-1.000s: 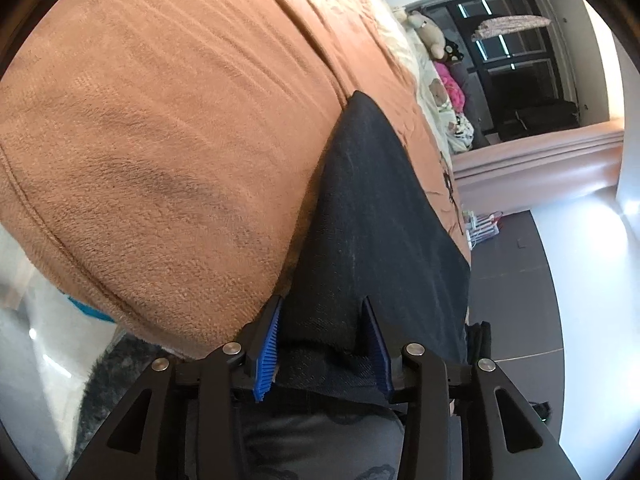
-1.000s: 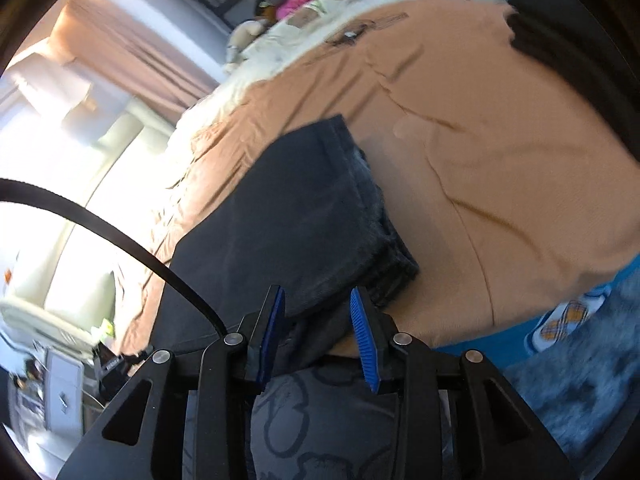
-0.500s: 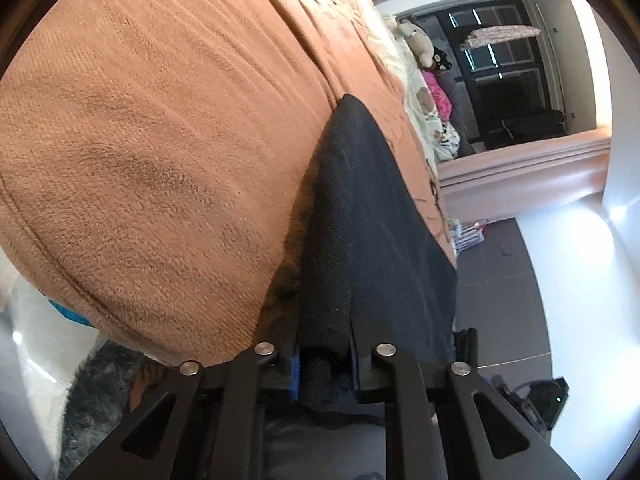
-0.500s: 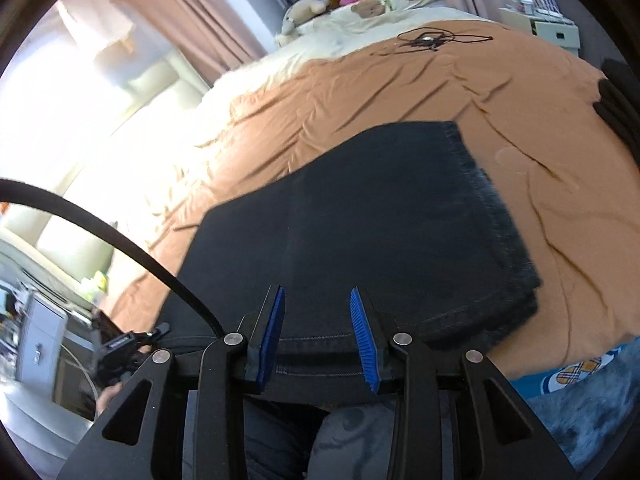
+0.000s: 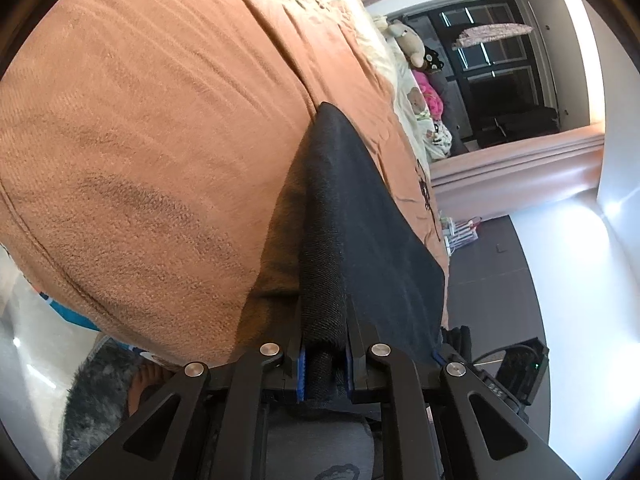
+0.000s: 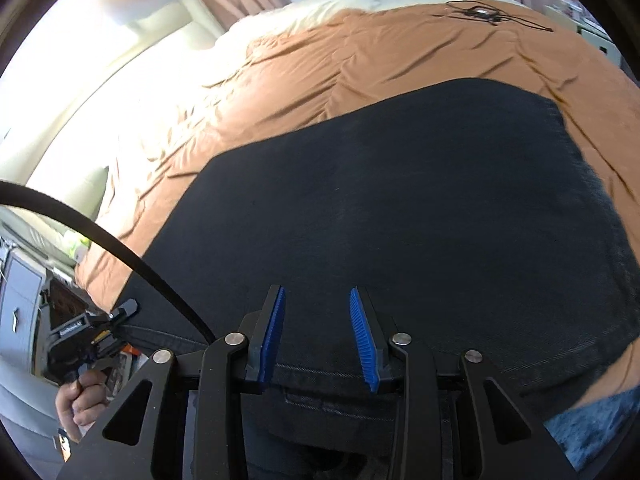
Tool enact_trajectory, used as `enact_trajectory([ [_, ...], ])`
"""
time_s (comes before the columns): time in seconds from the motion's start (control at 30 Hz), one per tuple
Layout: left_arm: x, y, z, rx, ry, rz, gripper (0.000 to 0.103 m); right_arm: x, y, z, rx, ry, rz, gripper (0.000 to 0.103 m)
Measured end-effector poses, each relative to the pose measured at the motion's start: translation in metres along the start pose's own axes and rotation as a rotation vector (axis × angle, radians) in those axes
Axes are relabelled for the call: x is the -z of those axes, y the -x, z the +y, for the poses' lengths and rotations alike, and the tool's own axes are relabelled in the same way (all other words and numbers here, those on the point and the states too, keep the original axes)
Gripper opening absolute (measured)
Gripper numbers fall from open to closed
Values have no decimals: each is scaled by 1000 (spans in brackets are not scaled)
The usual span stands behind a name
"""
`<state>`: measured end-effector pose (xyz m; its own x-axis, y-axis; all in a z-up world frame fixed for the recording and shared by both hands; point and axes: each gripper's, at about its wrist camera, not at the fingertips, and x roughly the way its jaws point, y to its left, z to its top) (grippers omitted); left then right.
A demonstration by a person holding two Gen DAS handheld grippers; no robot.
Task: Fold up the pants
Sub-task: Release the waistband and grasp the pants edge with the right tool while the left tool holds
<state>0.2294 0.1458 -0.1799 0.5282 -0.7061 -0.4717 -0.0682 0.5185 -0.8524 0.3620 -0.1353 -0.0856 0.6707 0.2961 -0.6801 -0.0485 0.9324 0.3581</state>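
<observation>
No legible writing on pants [image 6: 400,208]

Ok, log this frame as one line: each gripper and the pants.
left gripper: shut on pants edge | right gripper: jaws just closing, pads apart above waistband | pants: flat on orange bedspread

Matt dark denim pants [image 6: 400,208] lie on a fuzzy orange cloth blanket [image 5: 160,140].
</observation>
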Motion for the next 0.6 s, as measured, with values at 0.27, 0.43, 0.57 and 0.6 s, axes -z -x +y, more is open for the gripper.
enact_trajectory([
  [0.27, 0, -2, 7, 12, 36, -4, 15, -10, -48, 9, 86, -15, 57, 8],
  [0.43, 5, -3, 17, 19, 98, -15, 23, 7, -63, 15, 53, -20, 146, 6],
  [0.57, 12, 0, 23, 26, 124, -24, 35, 20, -66, 23, 46, -23, 181, 6],
  [0.6, 14, 1, 24, 27, 127, -23, 39, 22, -66, 25, 50, -19, 181, 6],
])
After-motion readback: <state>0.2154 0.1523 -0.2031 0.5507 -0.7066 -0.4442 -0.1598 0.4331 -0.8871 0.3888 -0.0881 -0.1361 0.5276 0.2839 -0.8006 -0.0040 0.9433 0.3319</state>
